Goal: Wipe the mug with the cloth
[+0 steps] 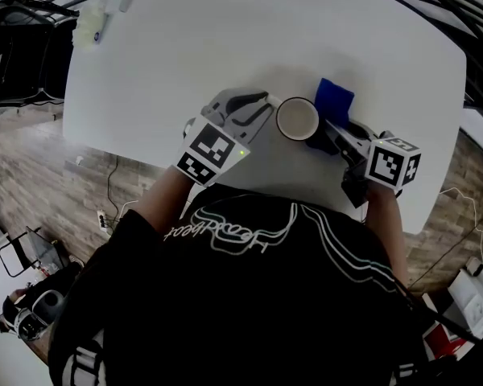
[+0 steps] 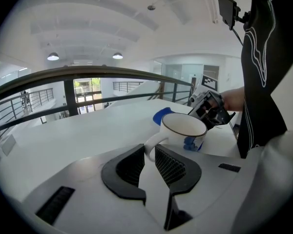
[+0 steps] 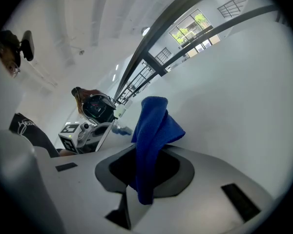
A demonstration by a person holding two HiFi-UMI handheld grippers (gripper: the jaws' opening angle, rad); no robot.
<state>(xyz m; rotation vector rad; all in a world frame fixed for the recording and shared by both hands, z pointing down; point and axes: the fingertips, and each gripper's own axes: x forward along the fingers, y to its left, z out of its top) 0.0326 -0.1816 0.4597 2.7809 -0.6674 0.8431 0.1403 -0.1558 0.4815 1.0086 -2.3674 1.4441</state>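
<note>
A white ceramic mug with a dark rim [image 1: 296, 119] stands upright, mouth up, on the white rounded worktop [image 1: 225, 39], near the edge closest to the person. The left tongs [image 1: 258, 111] come at it from the left. In the left gripper view their 2 black ribbed jaws are pressed onto the mug's white loop handle [image 2: 150, 149], one jaw on each side, so the left tongs [image 2: 147, 155] are pinching the mug [image 2: 183, 128] by that handle.

The right tongs [image 1: 334, 135] lie just beside the mug on its right. In the right gripper view the right tongs [image 3: 151, 157] are clamped on a blue terry cloth [image 3: 154, 126], which stands up out of the jaws in a bunched fold, with a tail hanging below them. From the head view the cloth [image 1: 335, 96] sits against the mug's far right side. A small blue patch shows low on the mug's wall in the left gripper view; whether it is cloth or print I cannot tell.

Each pair of tongs carries a cube with square markers, 1 on the left [image 1: 212, 149] and 1 on the right [image 1: 394, 163]. A few small pale items [image 1: 97, 22] lie at the worktop's far left corner, well apart from the mug.
</note>
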